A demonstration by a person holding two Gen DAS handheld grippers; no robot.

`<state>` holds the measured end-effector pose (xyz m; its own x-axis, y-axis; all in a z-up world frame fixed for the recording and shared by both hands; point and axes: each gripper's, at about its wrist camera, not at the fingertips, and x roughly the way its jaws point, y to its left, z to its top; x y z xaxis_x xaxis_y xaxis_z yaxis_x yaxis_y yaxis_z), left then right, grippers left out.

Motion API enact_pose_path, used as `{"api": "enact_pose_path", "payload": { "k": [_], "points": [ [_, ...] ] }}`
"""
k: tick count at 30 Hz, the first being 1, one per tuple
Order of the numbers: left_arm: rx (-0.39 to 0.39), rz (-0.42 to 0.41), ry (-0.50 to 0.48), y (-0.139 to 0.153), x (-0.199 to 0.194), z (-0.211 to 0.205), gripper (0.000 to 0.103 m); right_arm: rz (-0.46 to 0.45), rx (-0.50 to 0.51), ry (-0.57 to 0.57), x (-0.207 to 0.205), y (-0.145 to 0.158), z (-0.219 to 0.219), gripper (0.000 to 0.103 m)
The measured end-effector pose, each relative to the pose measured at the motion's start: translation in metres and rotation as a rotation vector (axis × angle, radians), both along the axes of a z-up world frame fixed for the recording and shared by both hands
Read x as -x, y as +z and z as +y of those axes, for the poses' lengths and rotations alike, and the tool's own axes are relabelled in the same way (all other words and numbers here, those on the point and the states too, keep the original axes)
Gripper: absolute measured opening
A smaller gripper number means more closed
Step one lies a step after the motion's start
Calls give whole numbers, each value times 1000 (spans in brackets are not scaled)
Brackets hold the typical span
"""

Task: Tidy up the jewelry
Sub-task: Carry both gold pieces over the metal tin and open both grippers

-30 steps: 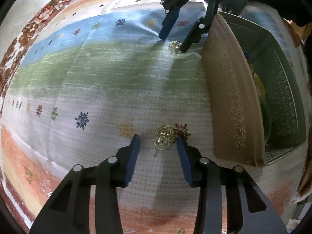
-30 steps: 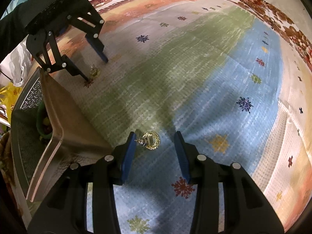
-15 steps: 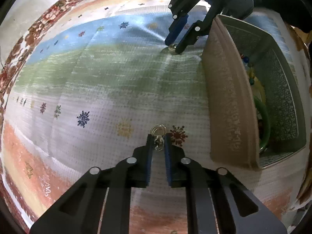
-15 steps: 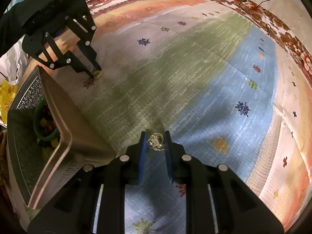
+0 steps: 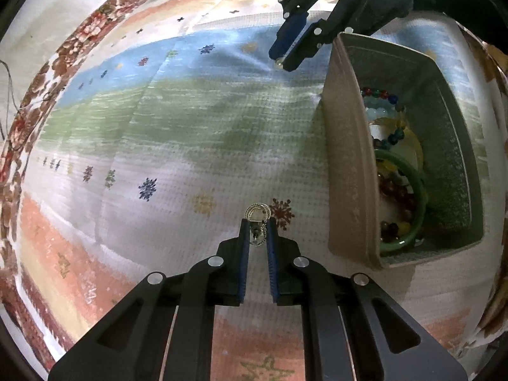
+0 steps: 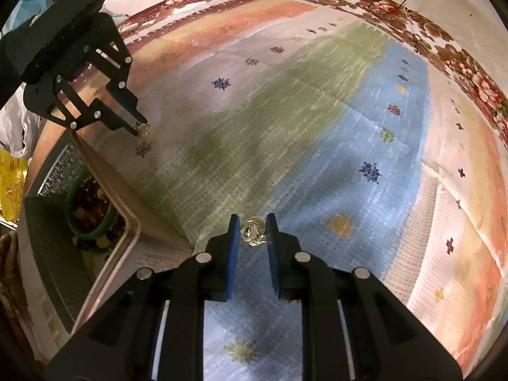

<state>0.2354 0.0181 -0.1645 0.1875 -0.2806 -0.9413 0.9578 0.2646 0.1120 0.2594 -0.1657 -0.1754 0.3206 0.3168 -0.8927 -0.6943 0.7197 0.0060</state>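
I see my left gripper (image 5: 257,233) clenched on a gold earring (image 5: 256,219), whose hoop sticks out past the fingertips above the striped cloth (image 5: 177,146). My right gripper (image 6: 251,233) grasps a second gold earring (image 6: 252,231) between its blue pads (image 6: 233,238). The beige tray (image 5: 347,158), just beside both grippers, holds a green bangle (image 5: 419,190) and beaded bracelets (image 5: 384,101).

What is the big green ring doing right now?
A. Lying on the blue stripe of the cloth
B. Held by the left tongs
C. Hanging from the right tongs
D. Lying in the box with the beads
D. The green ring lies inside the box among the colourful beads; the left tongs and right tongs each pinch a small gold earring instead.
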Motion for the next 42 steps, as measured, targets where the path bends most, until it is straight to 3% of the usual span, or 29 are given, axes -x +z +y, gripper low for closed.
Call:
{"api": "enact_pose_path", "payload": {
  "k": [11, 19, 30, 36, 39, 42],
  "points": [
    [0, -73, 80, 25, 5, 10, 10, -44, -5, -50, 13, 20, -6, 18],
    [37, -81, 154, 39, 11, 15, 10, -50, -9, -105, 21, 31, -9, 18],
    [109, -125, 286, 69, 22, 16, 10, -108, -39, -177, 41, 69, -8, 18],
    [196, -138, 461, 83, 30, 22, 10, -107, -102, -263, 54, 78, -13, 18],
    [286, -115, 577, 92, 41, 24, 10, -75, -120, -307, 58, 75, -15, 18],
    [293, -122, 624, 93, 53, 18, 10, -65, -132, -320, 64, 75, -15, 18]
  ]
}}
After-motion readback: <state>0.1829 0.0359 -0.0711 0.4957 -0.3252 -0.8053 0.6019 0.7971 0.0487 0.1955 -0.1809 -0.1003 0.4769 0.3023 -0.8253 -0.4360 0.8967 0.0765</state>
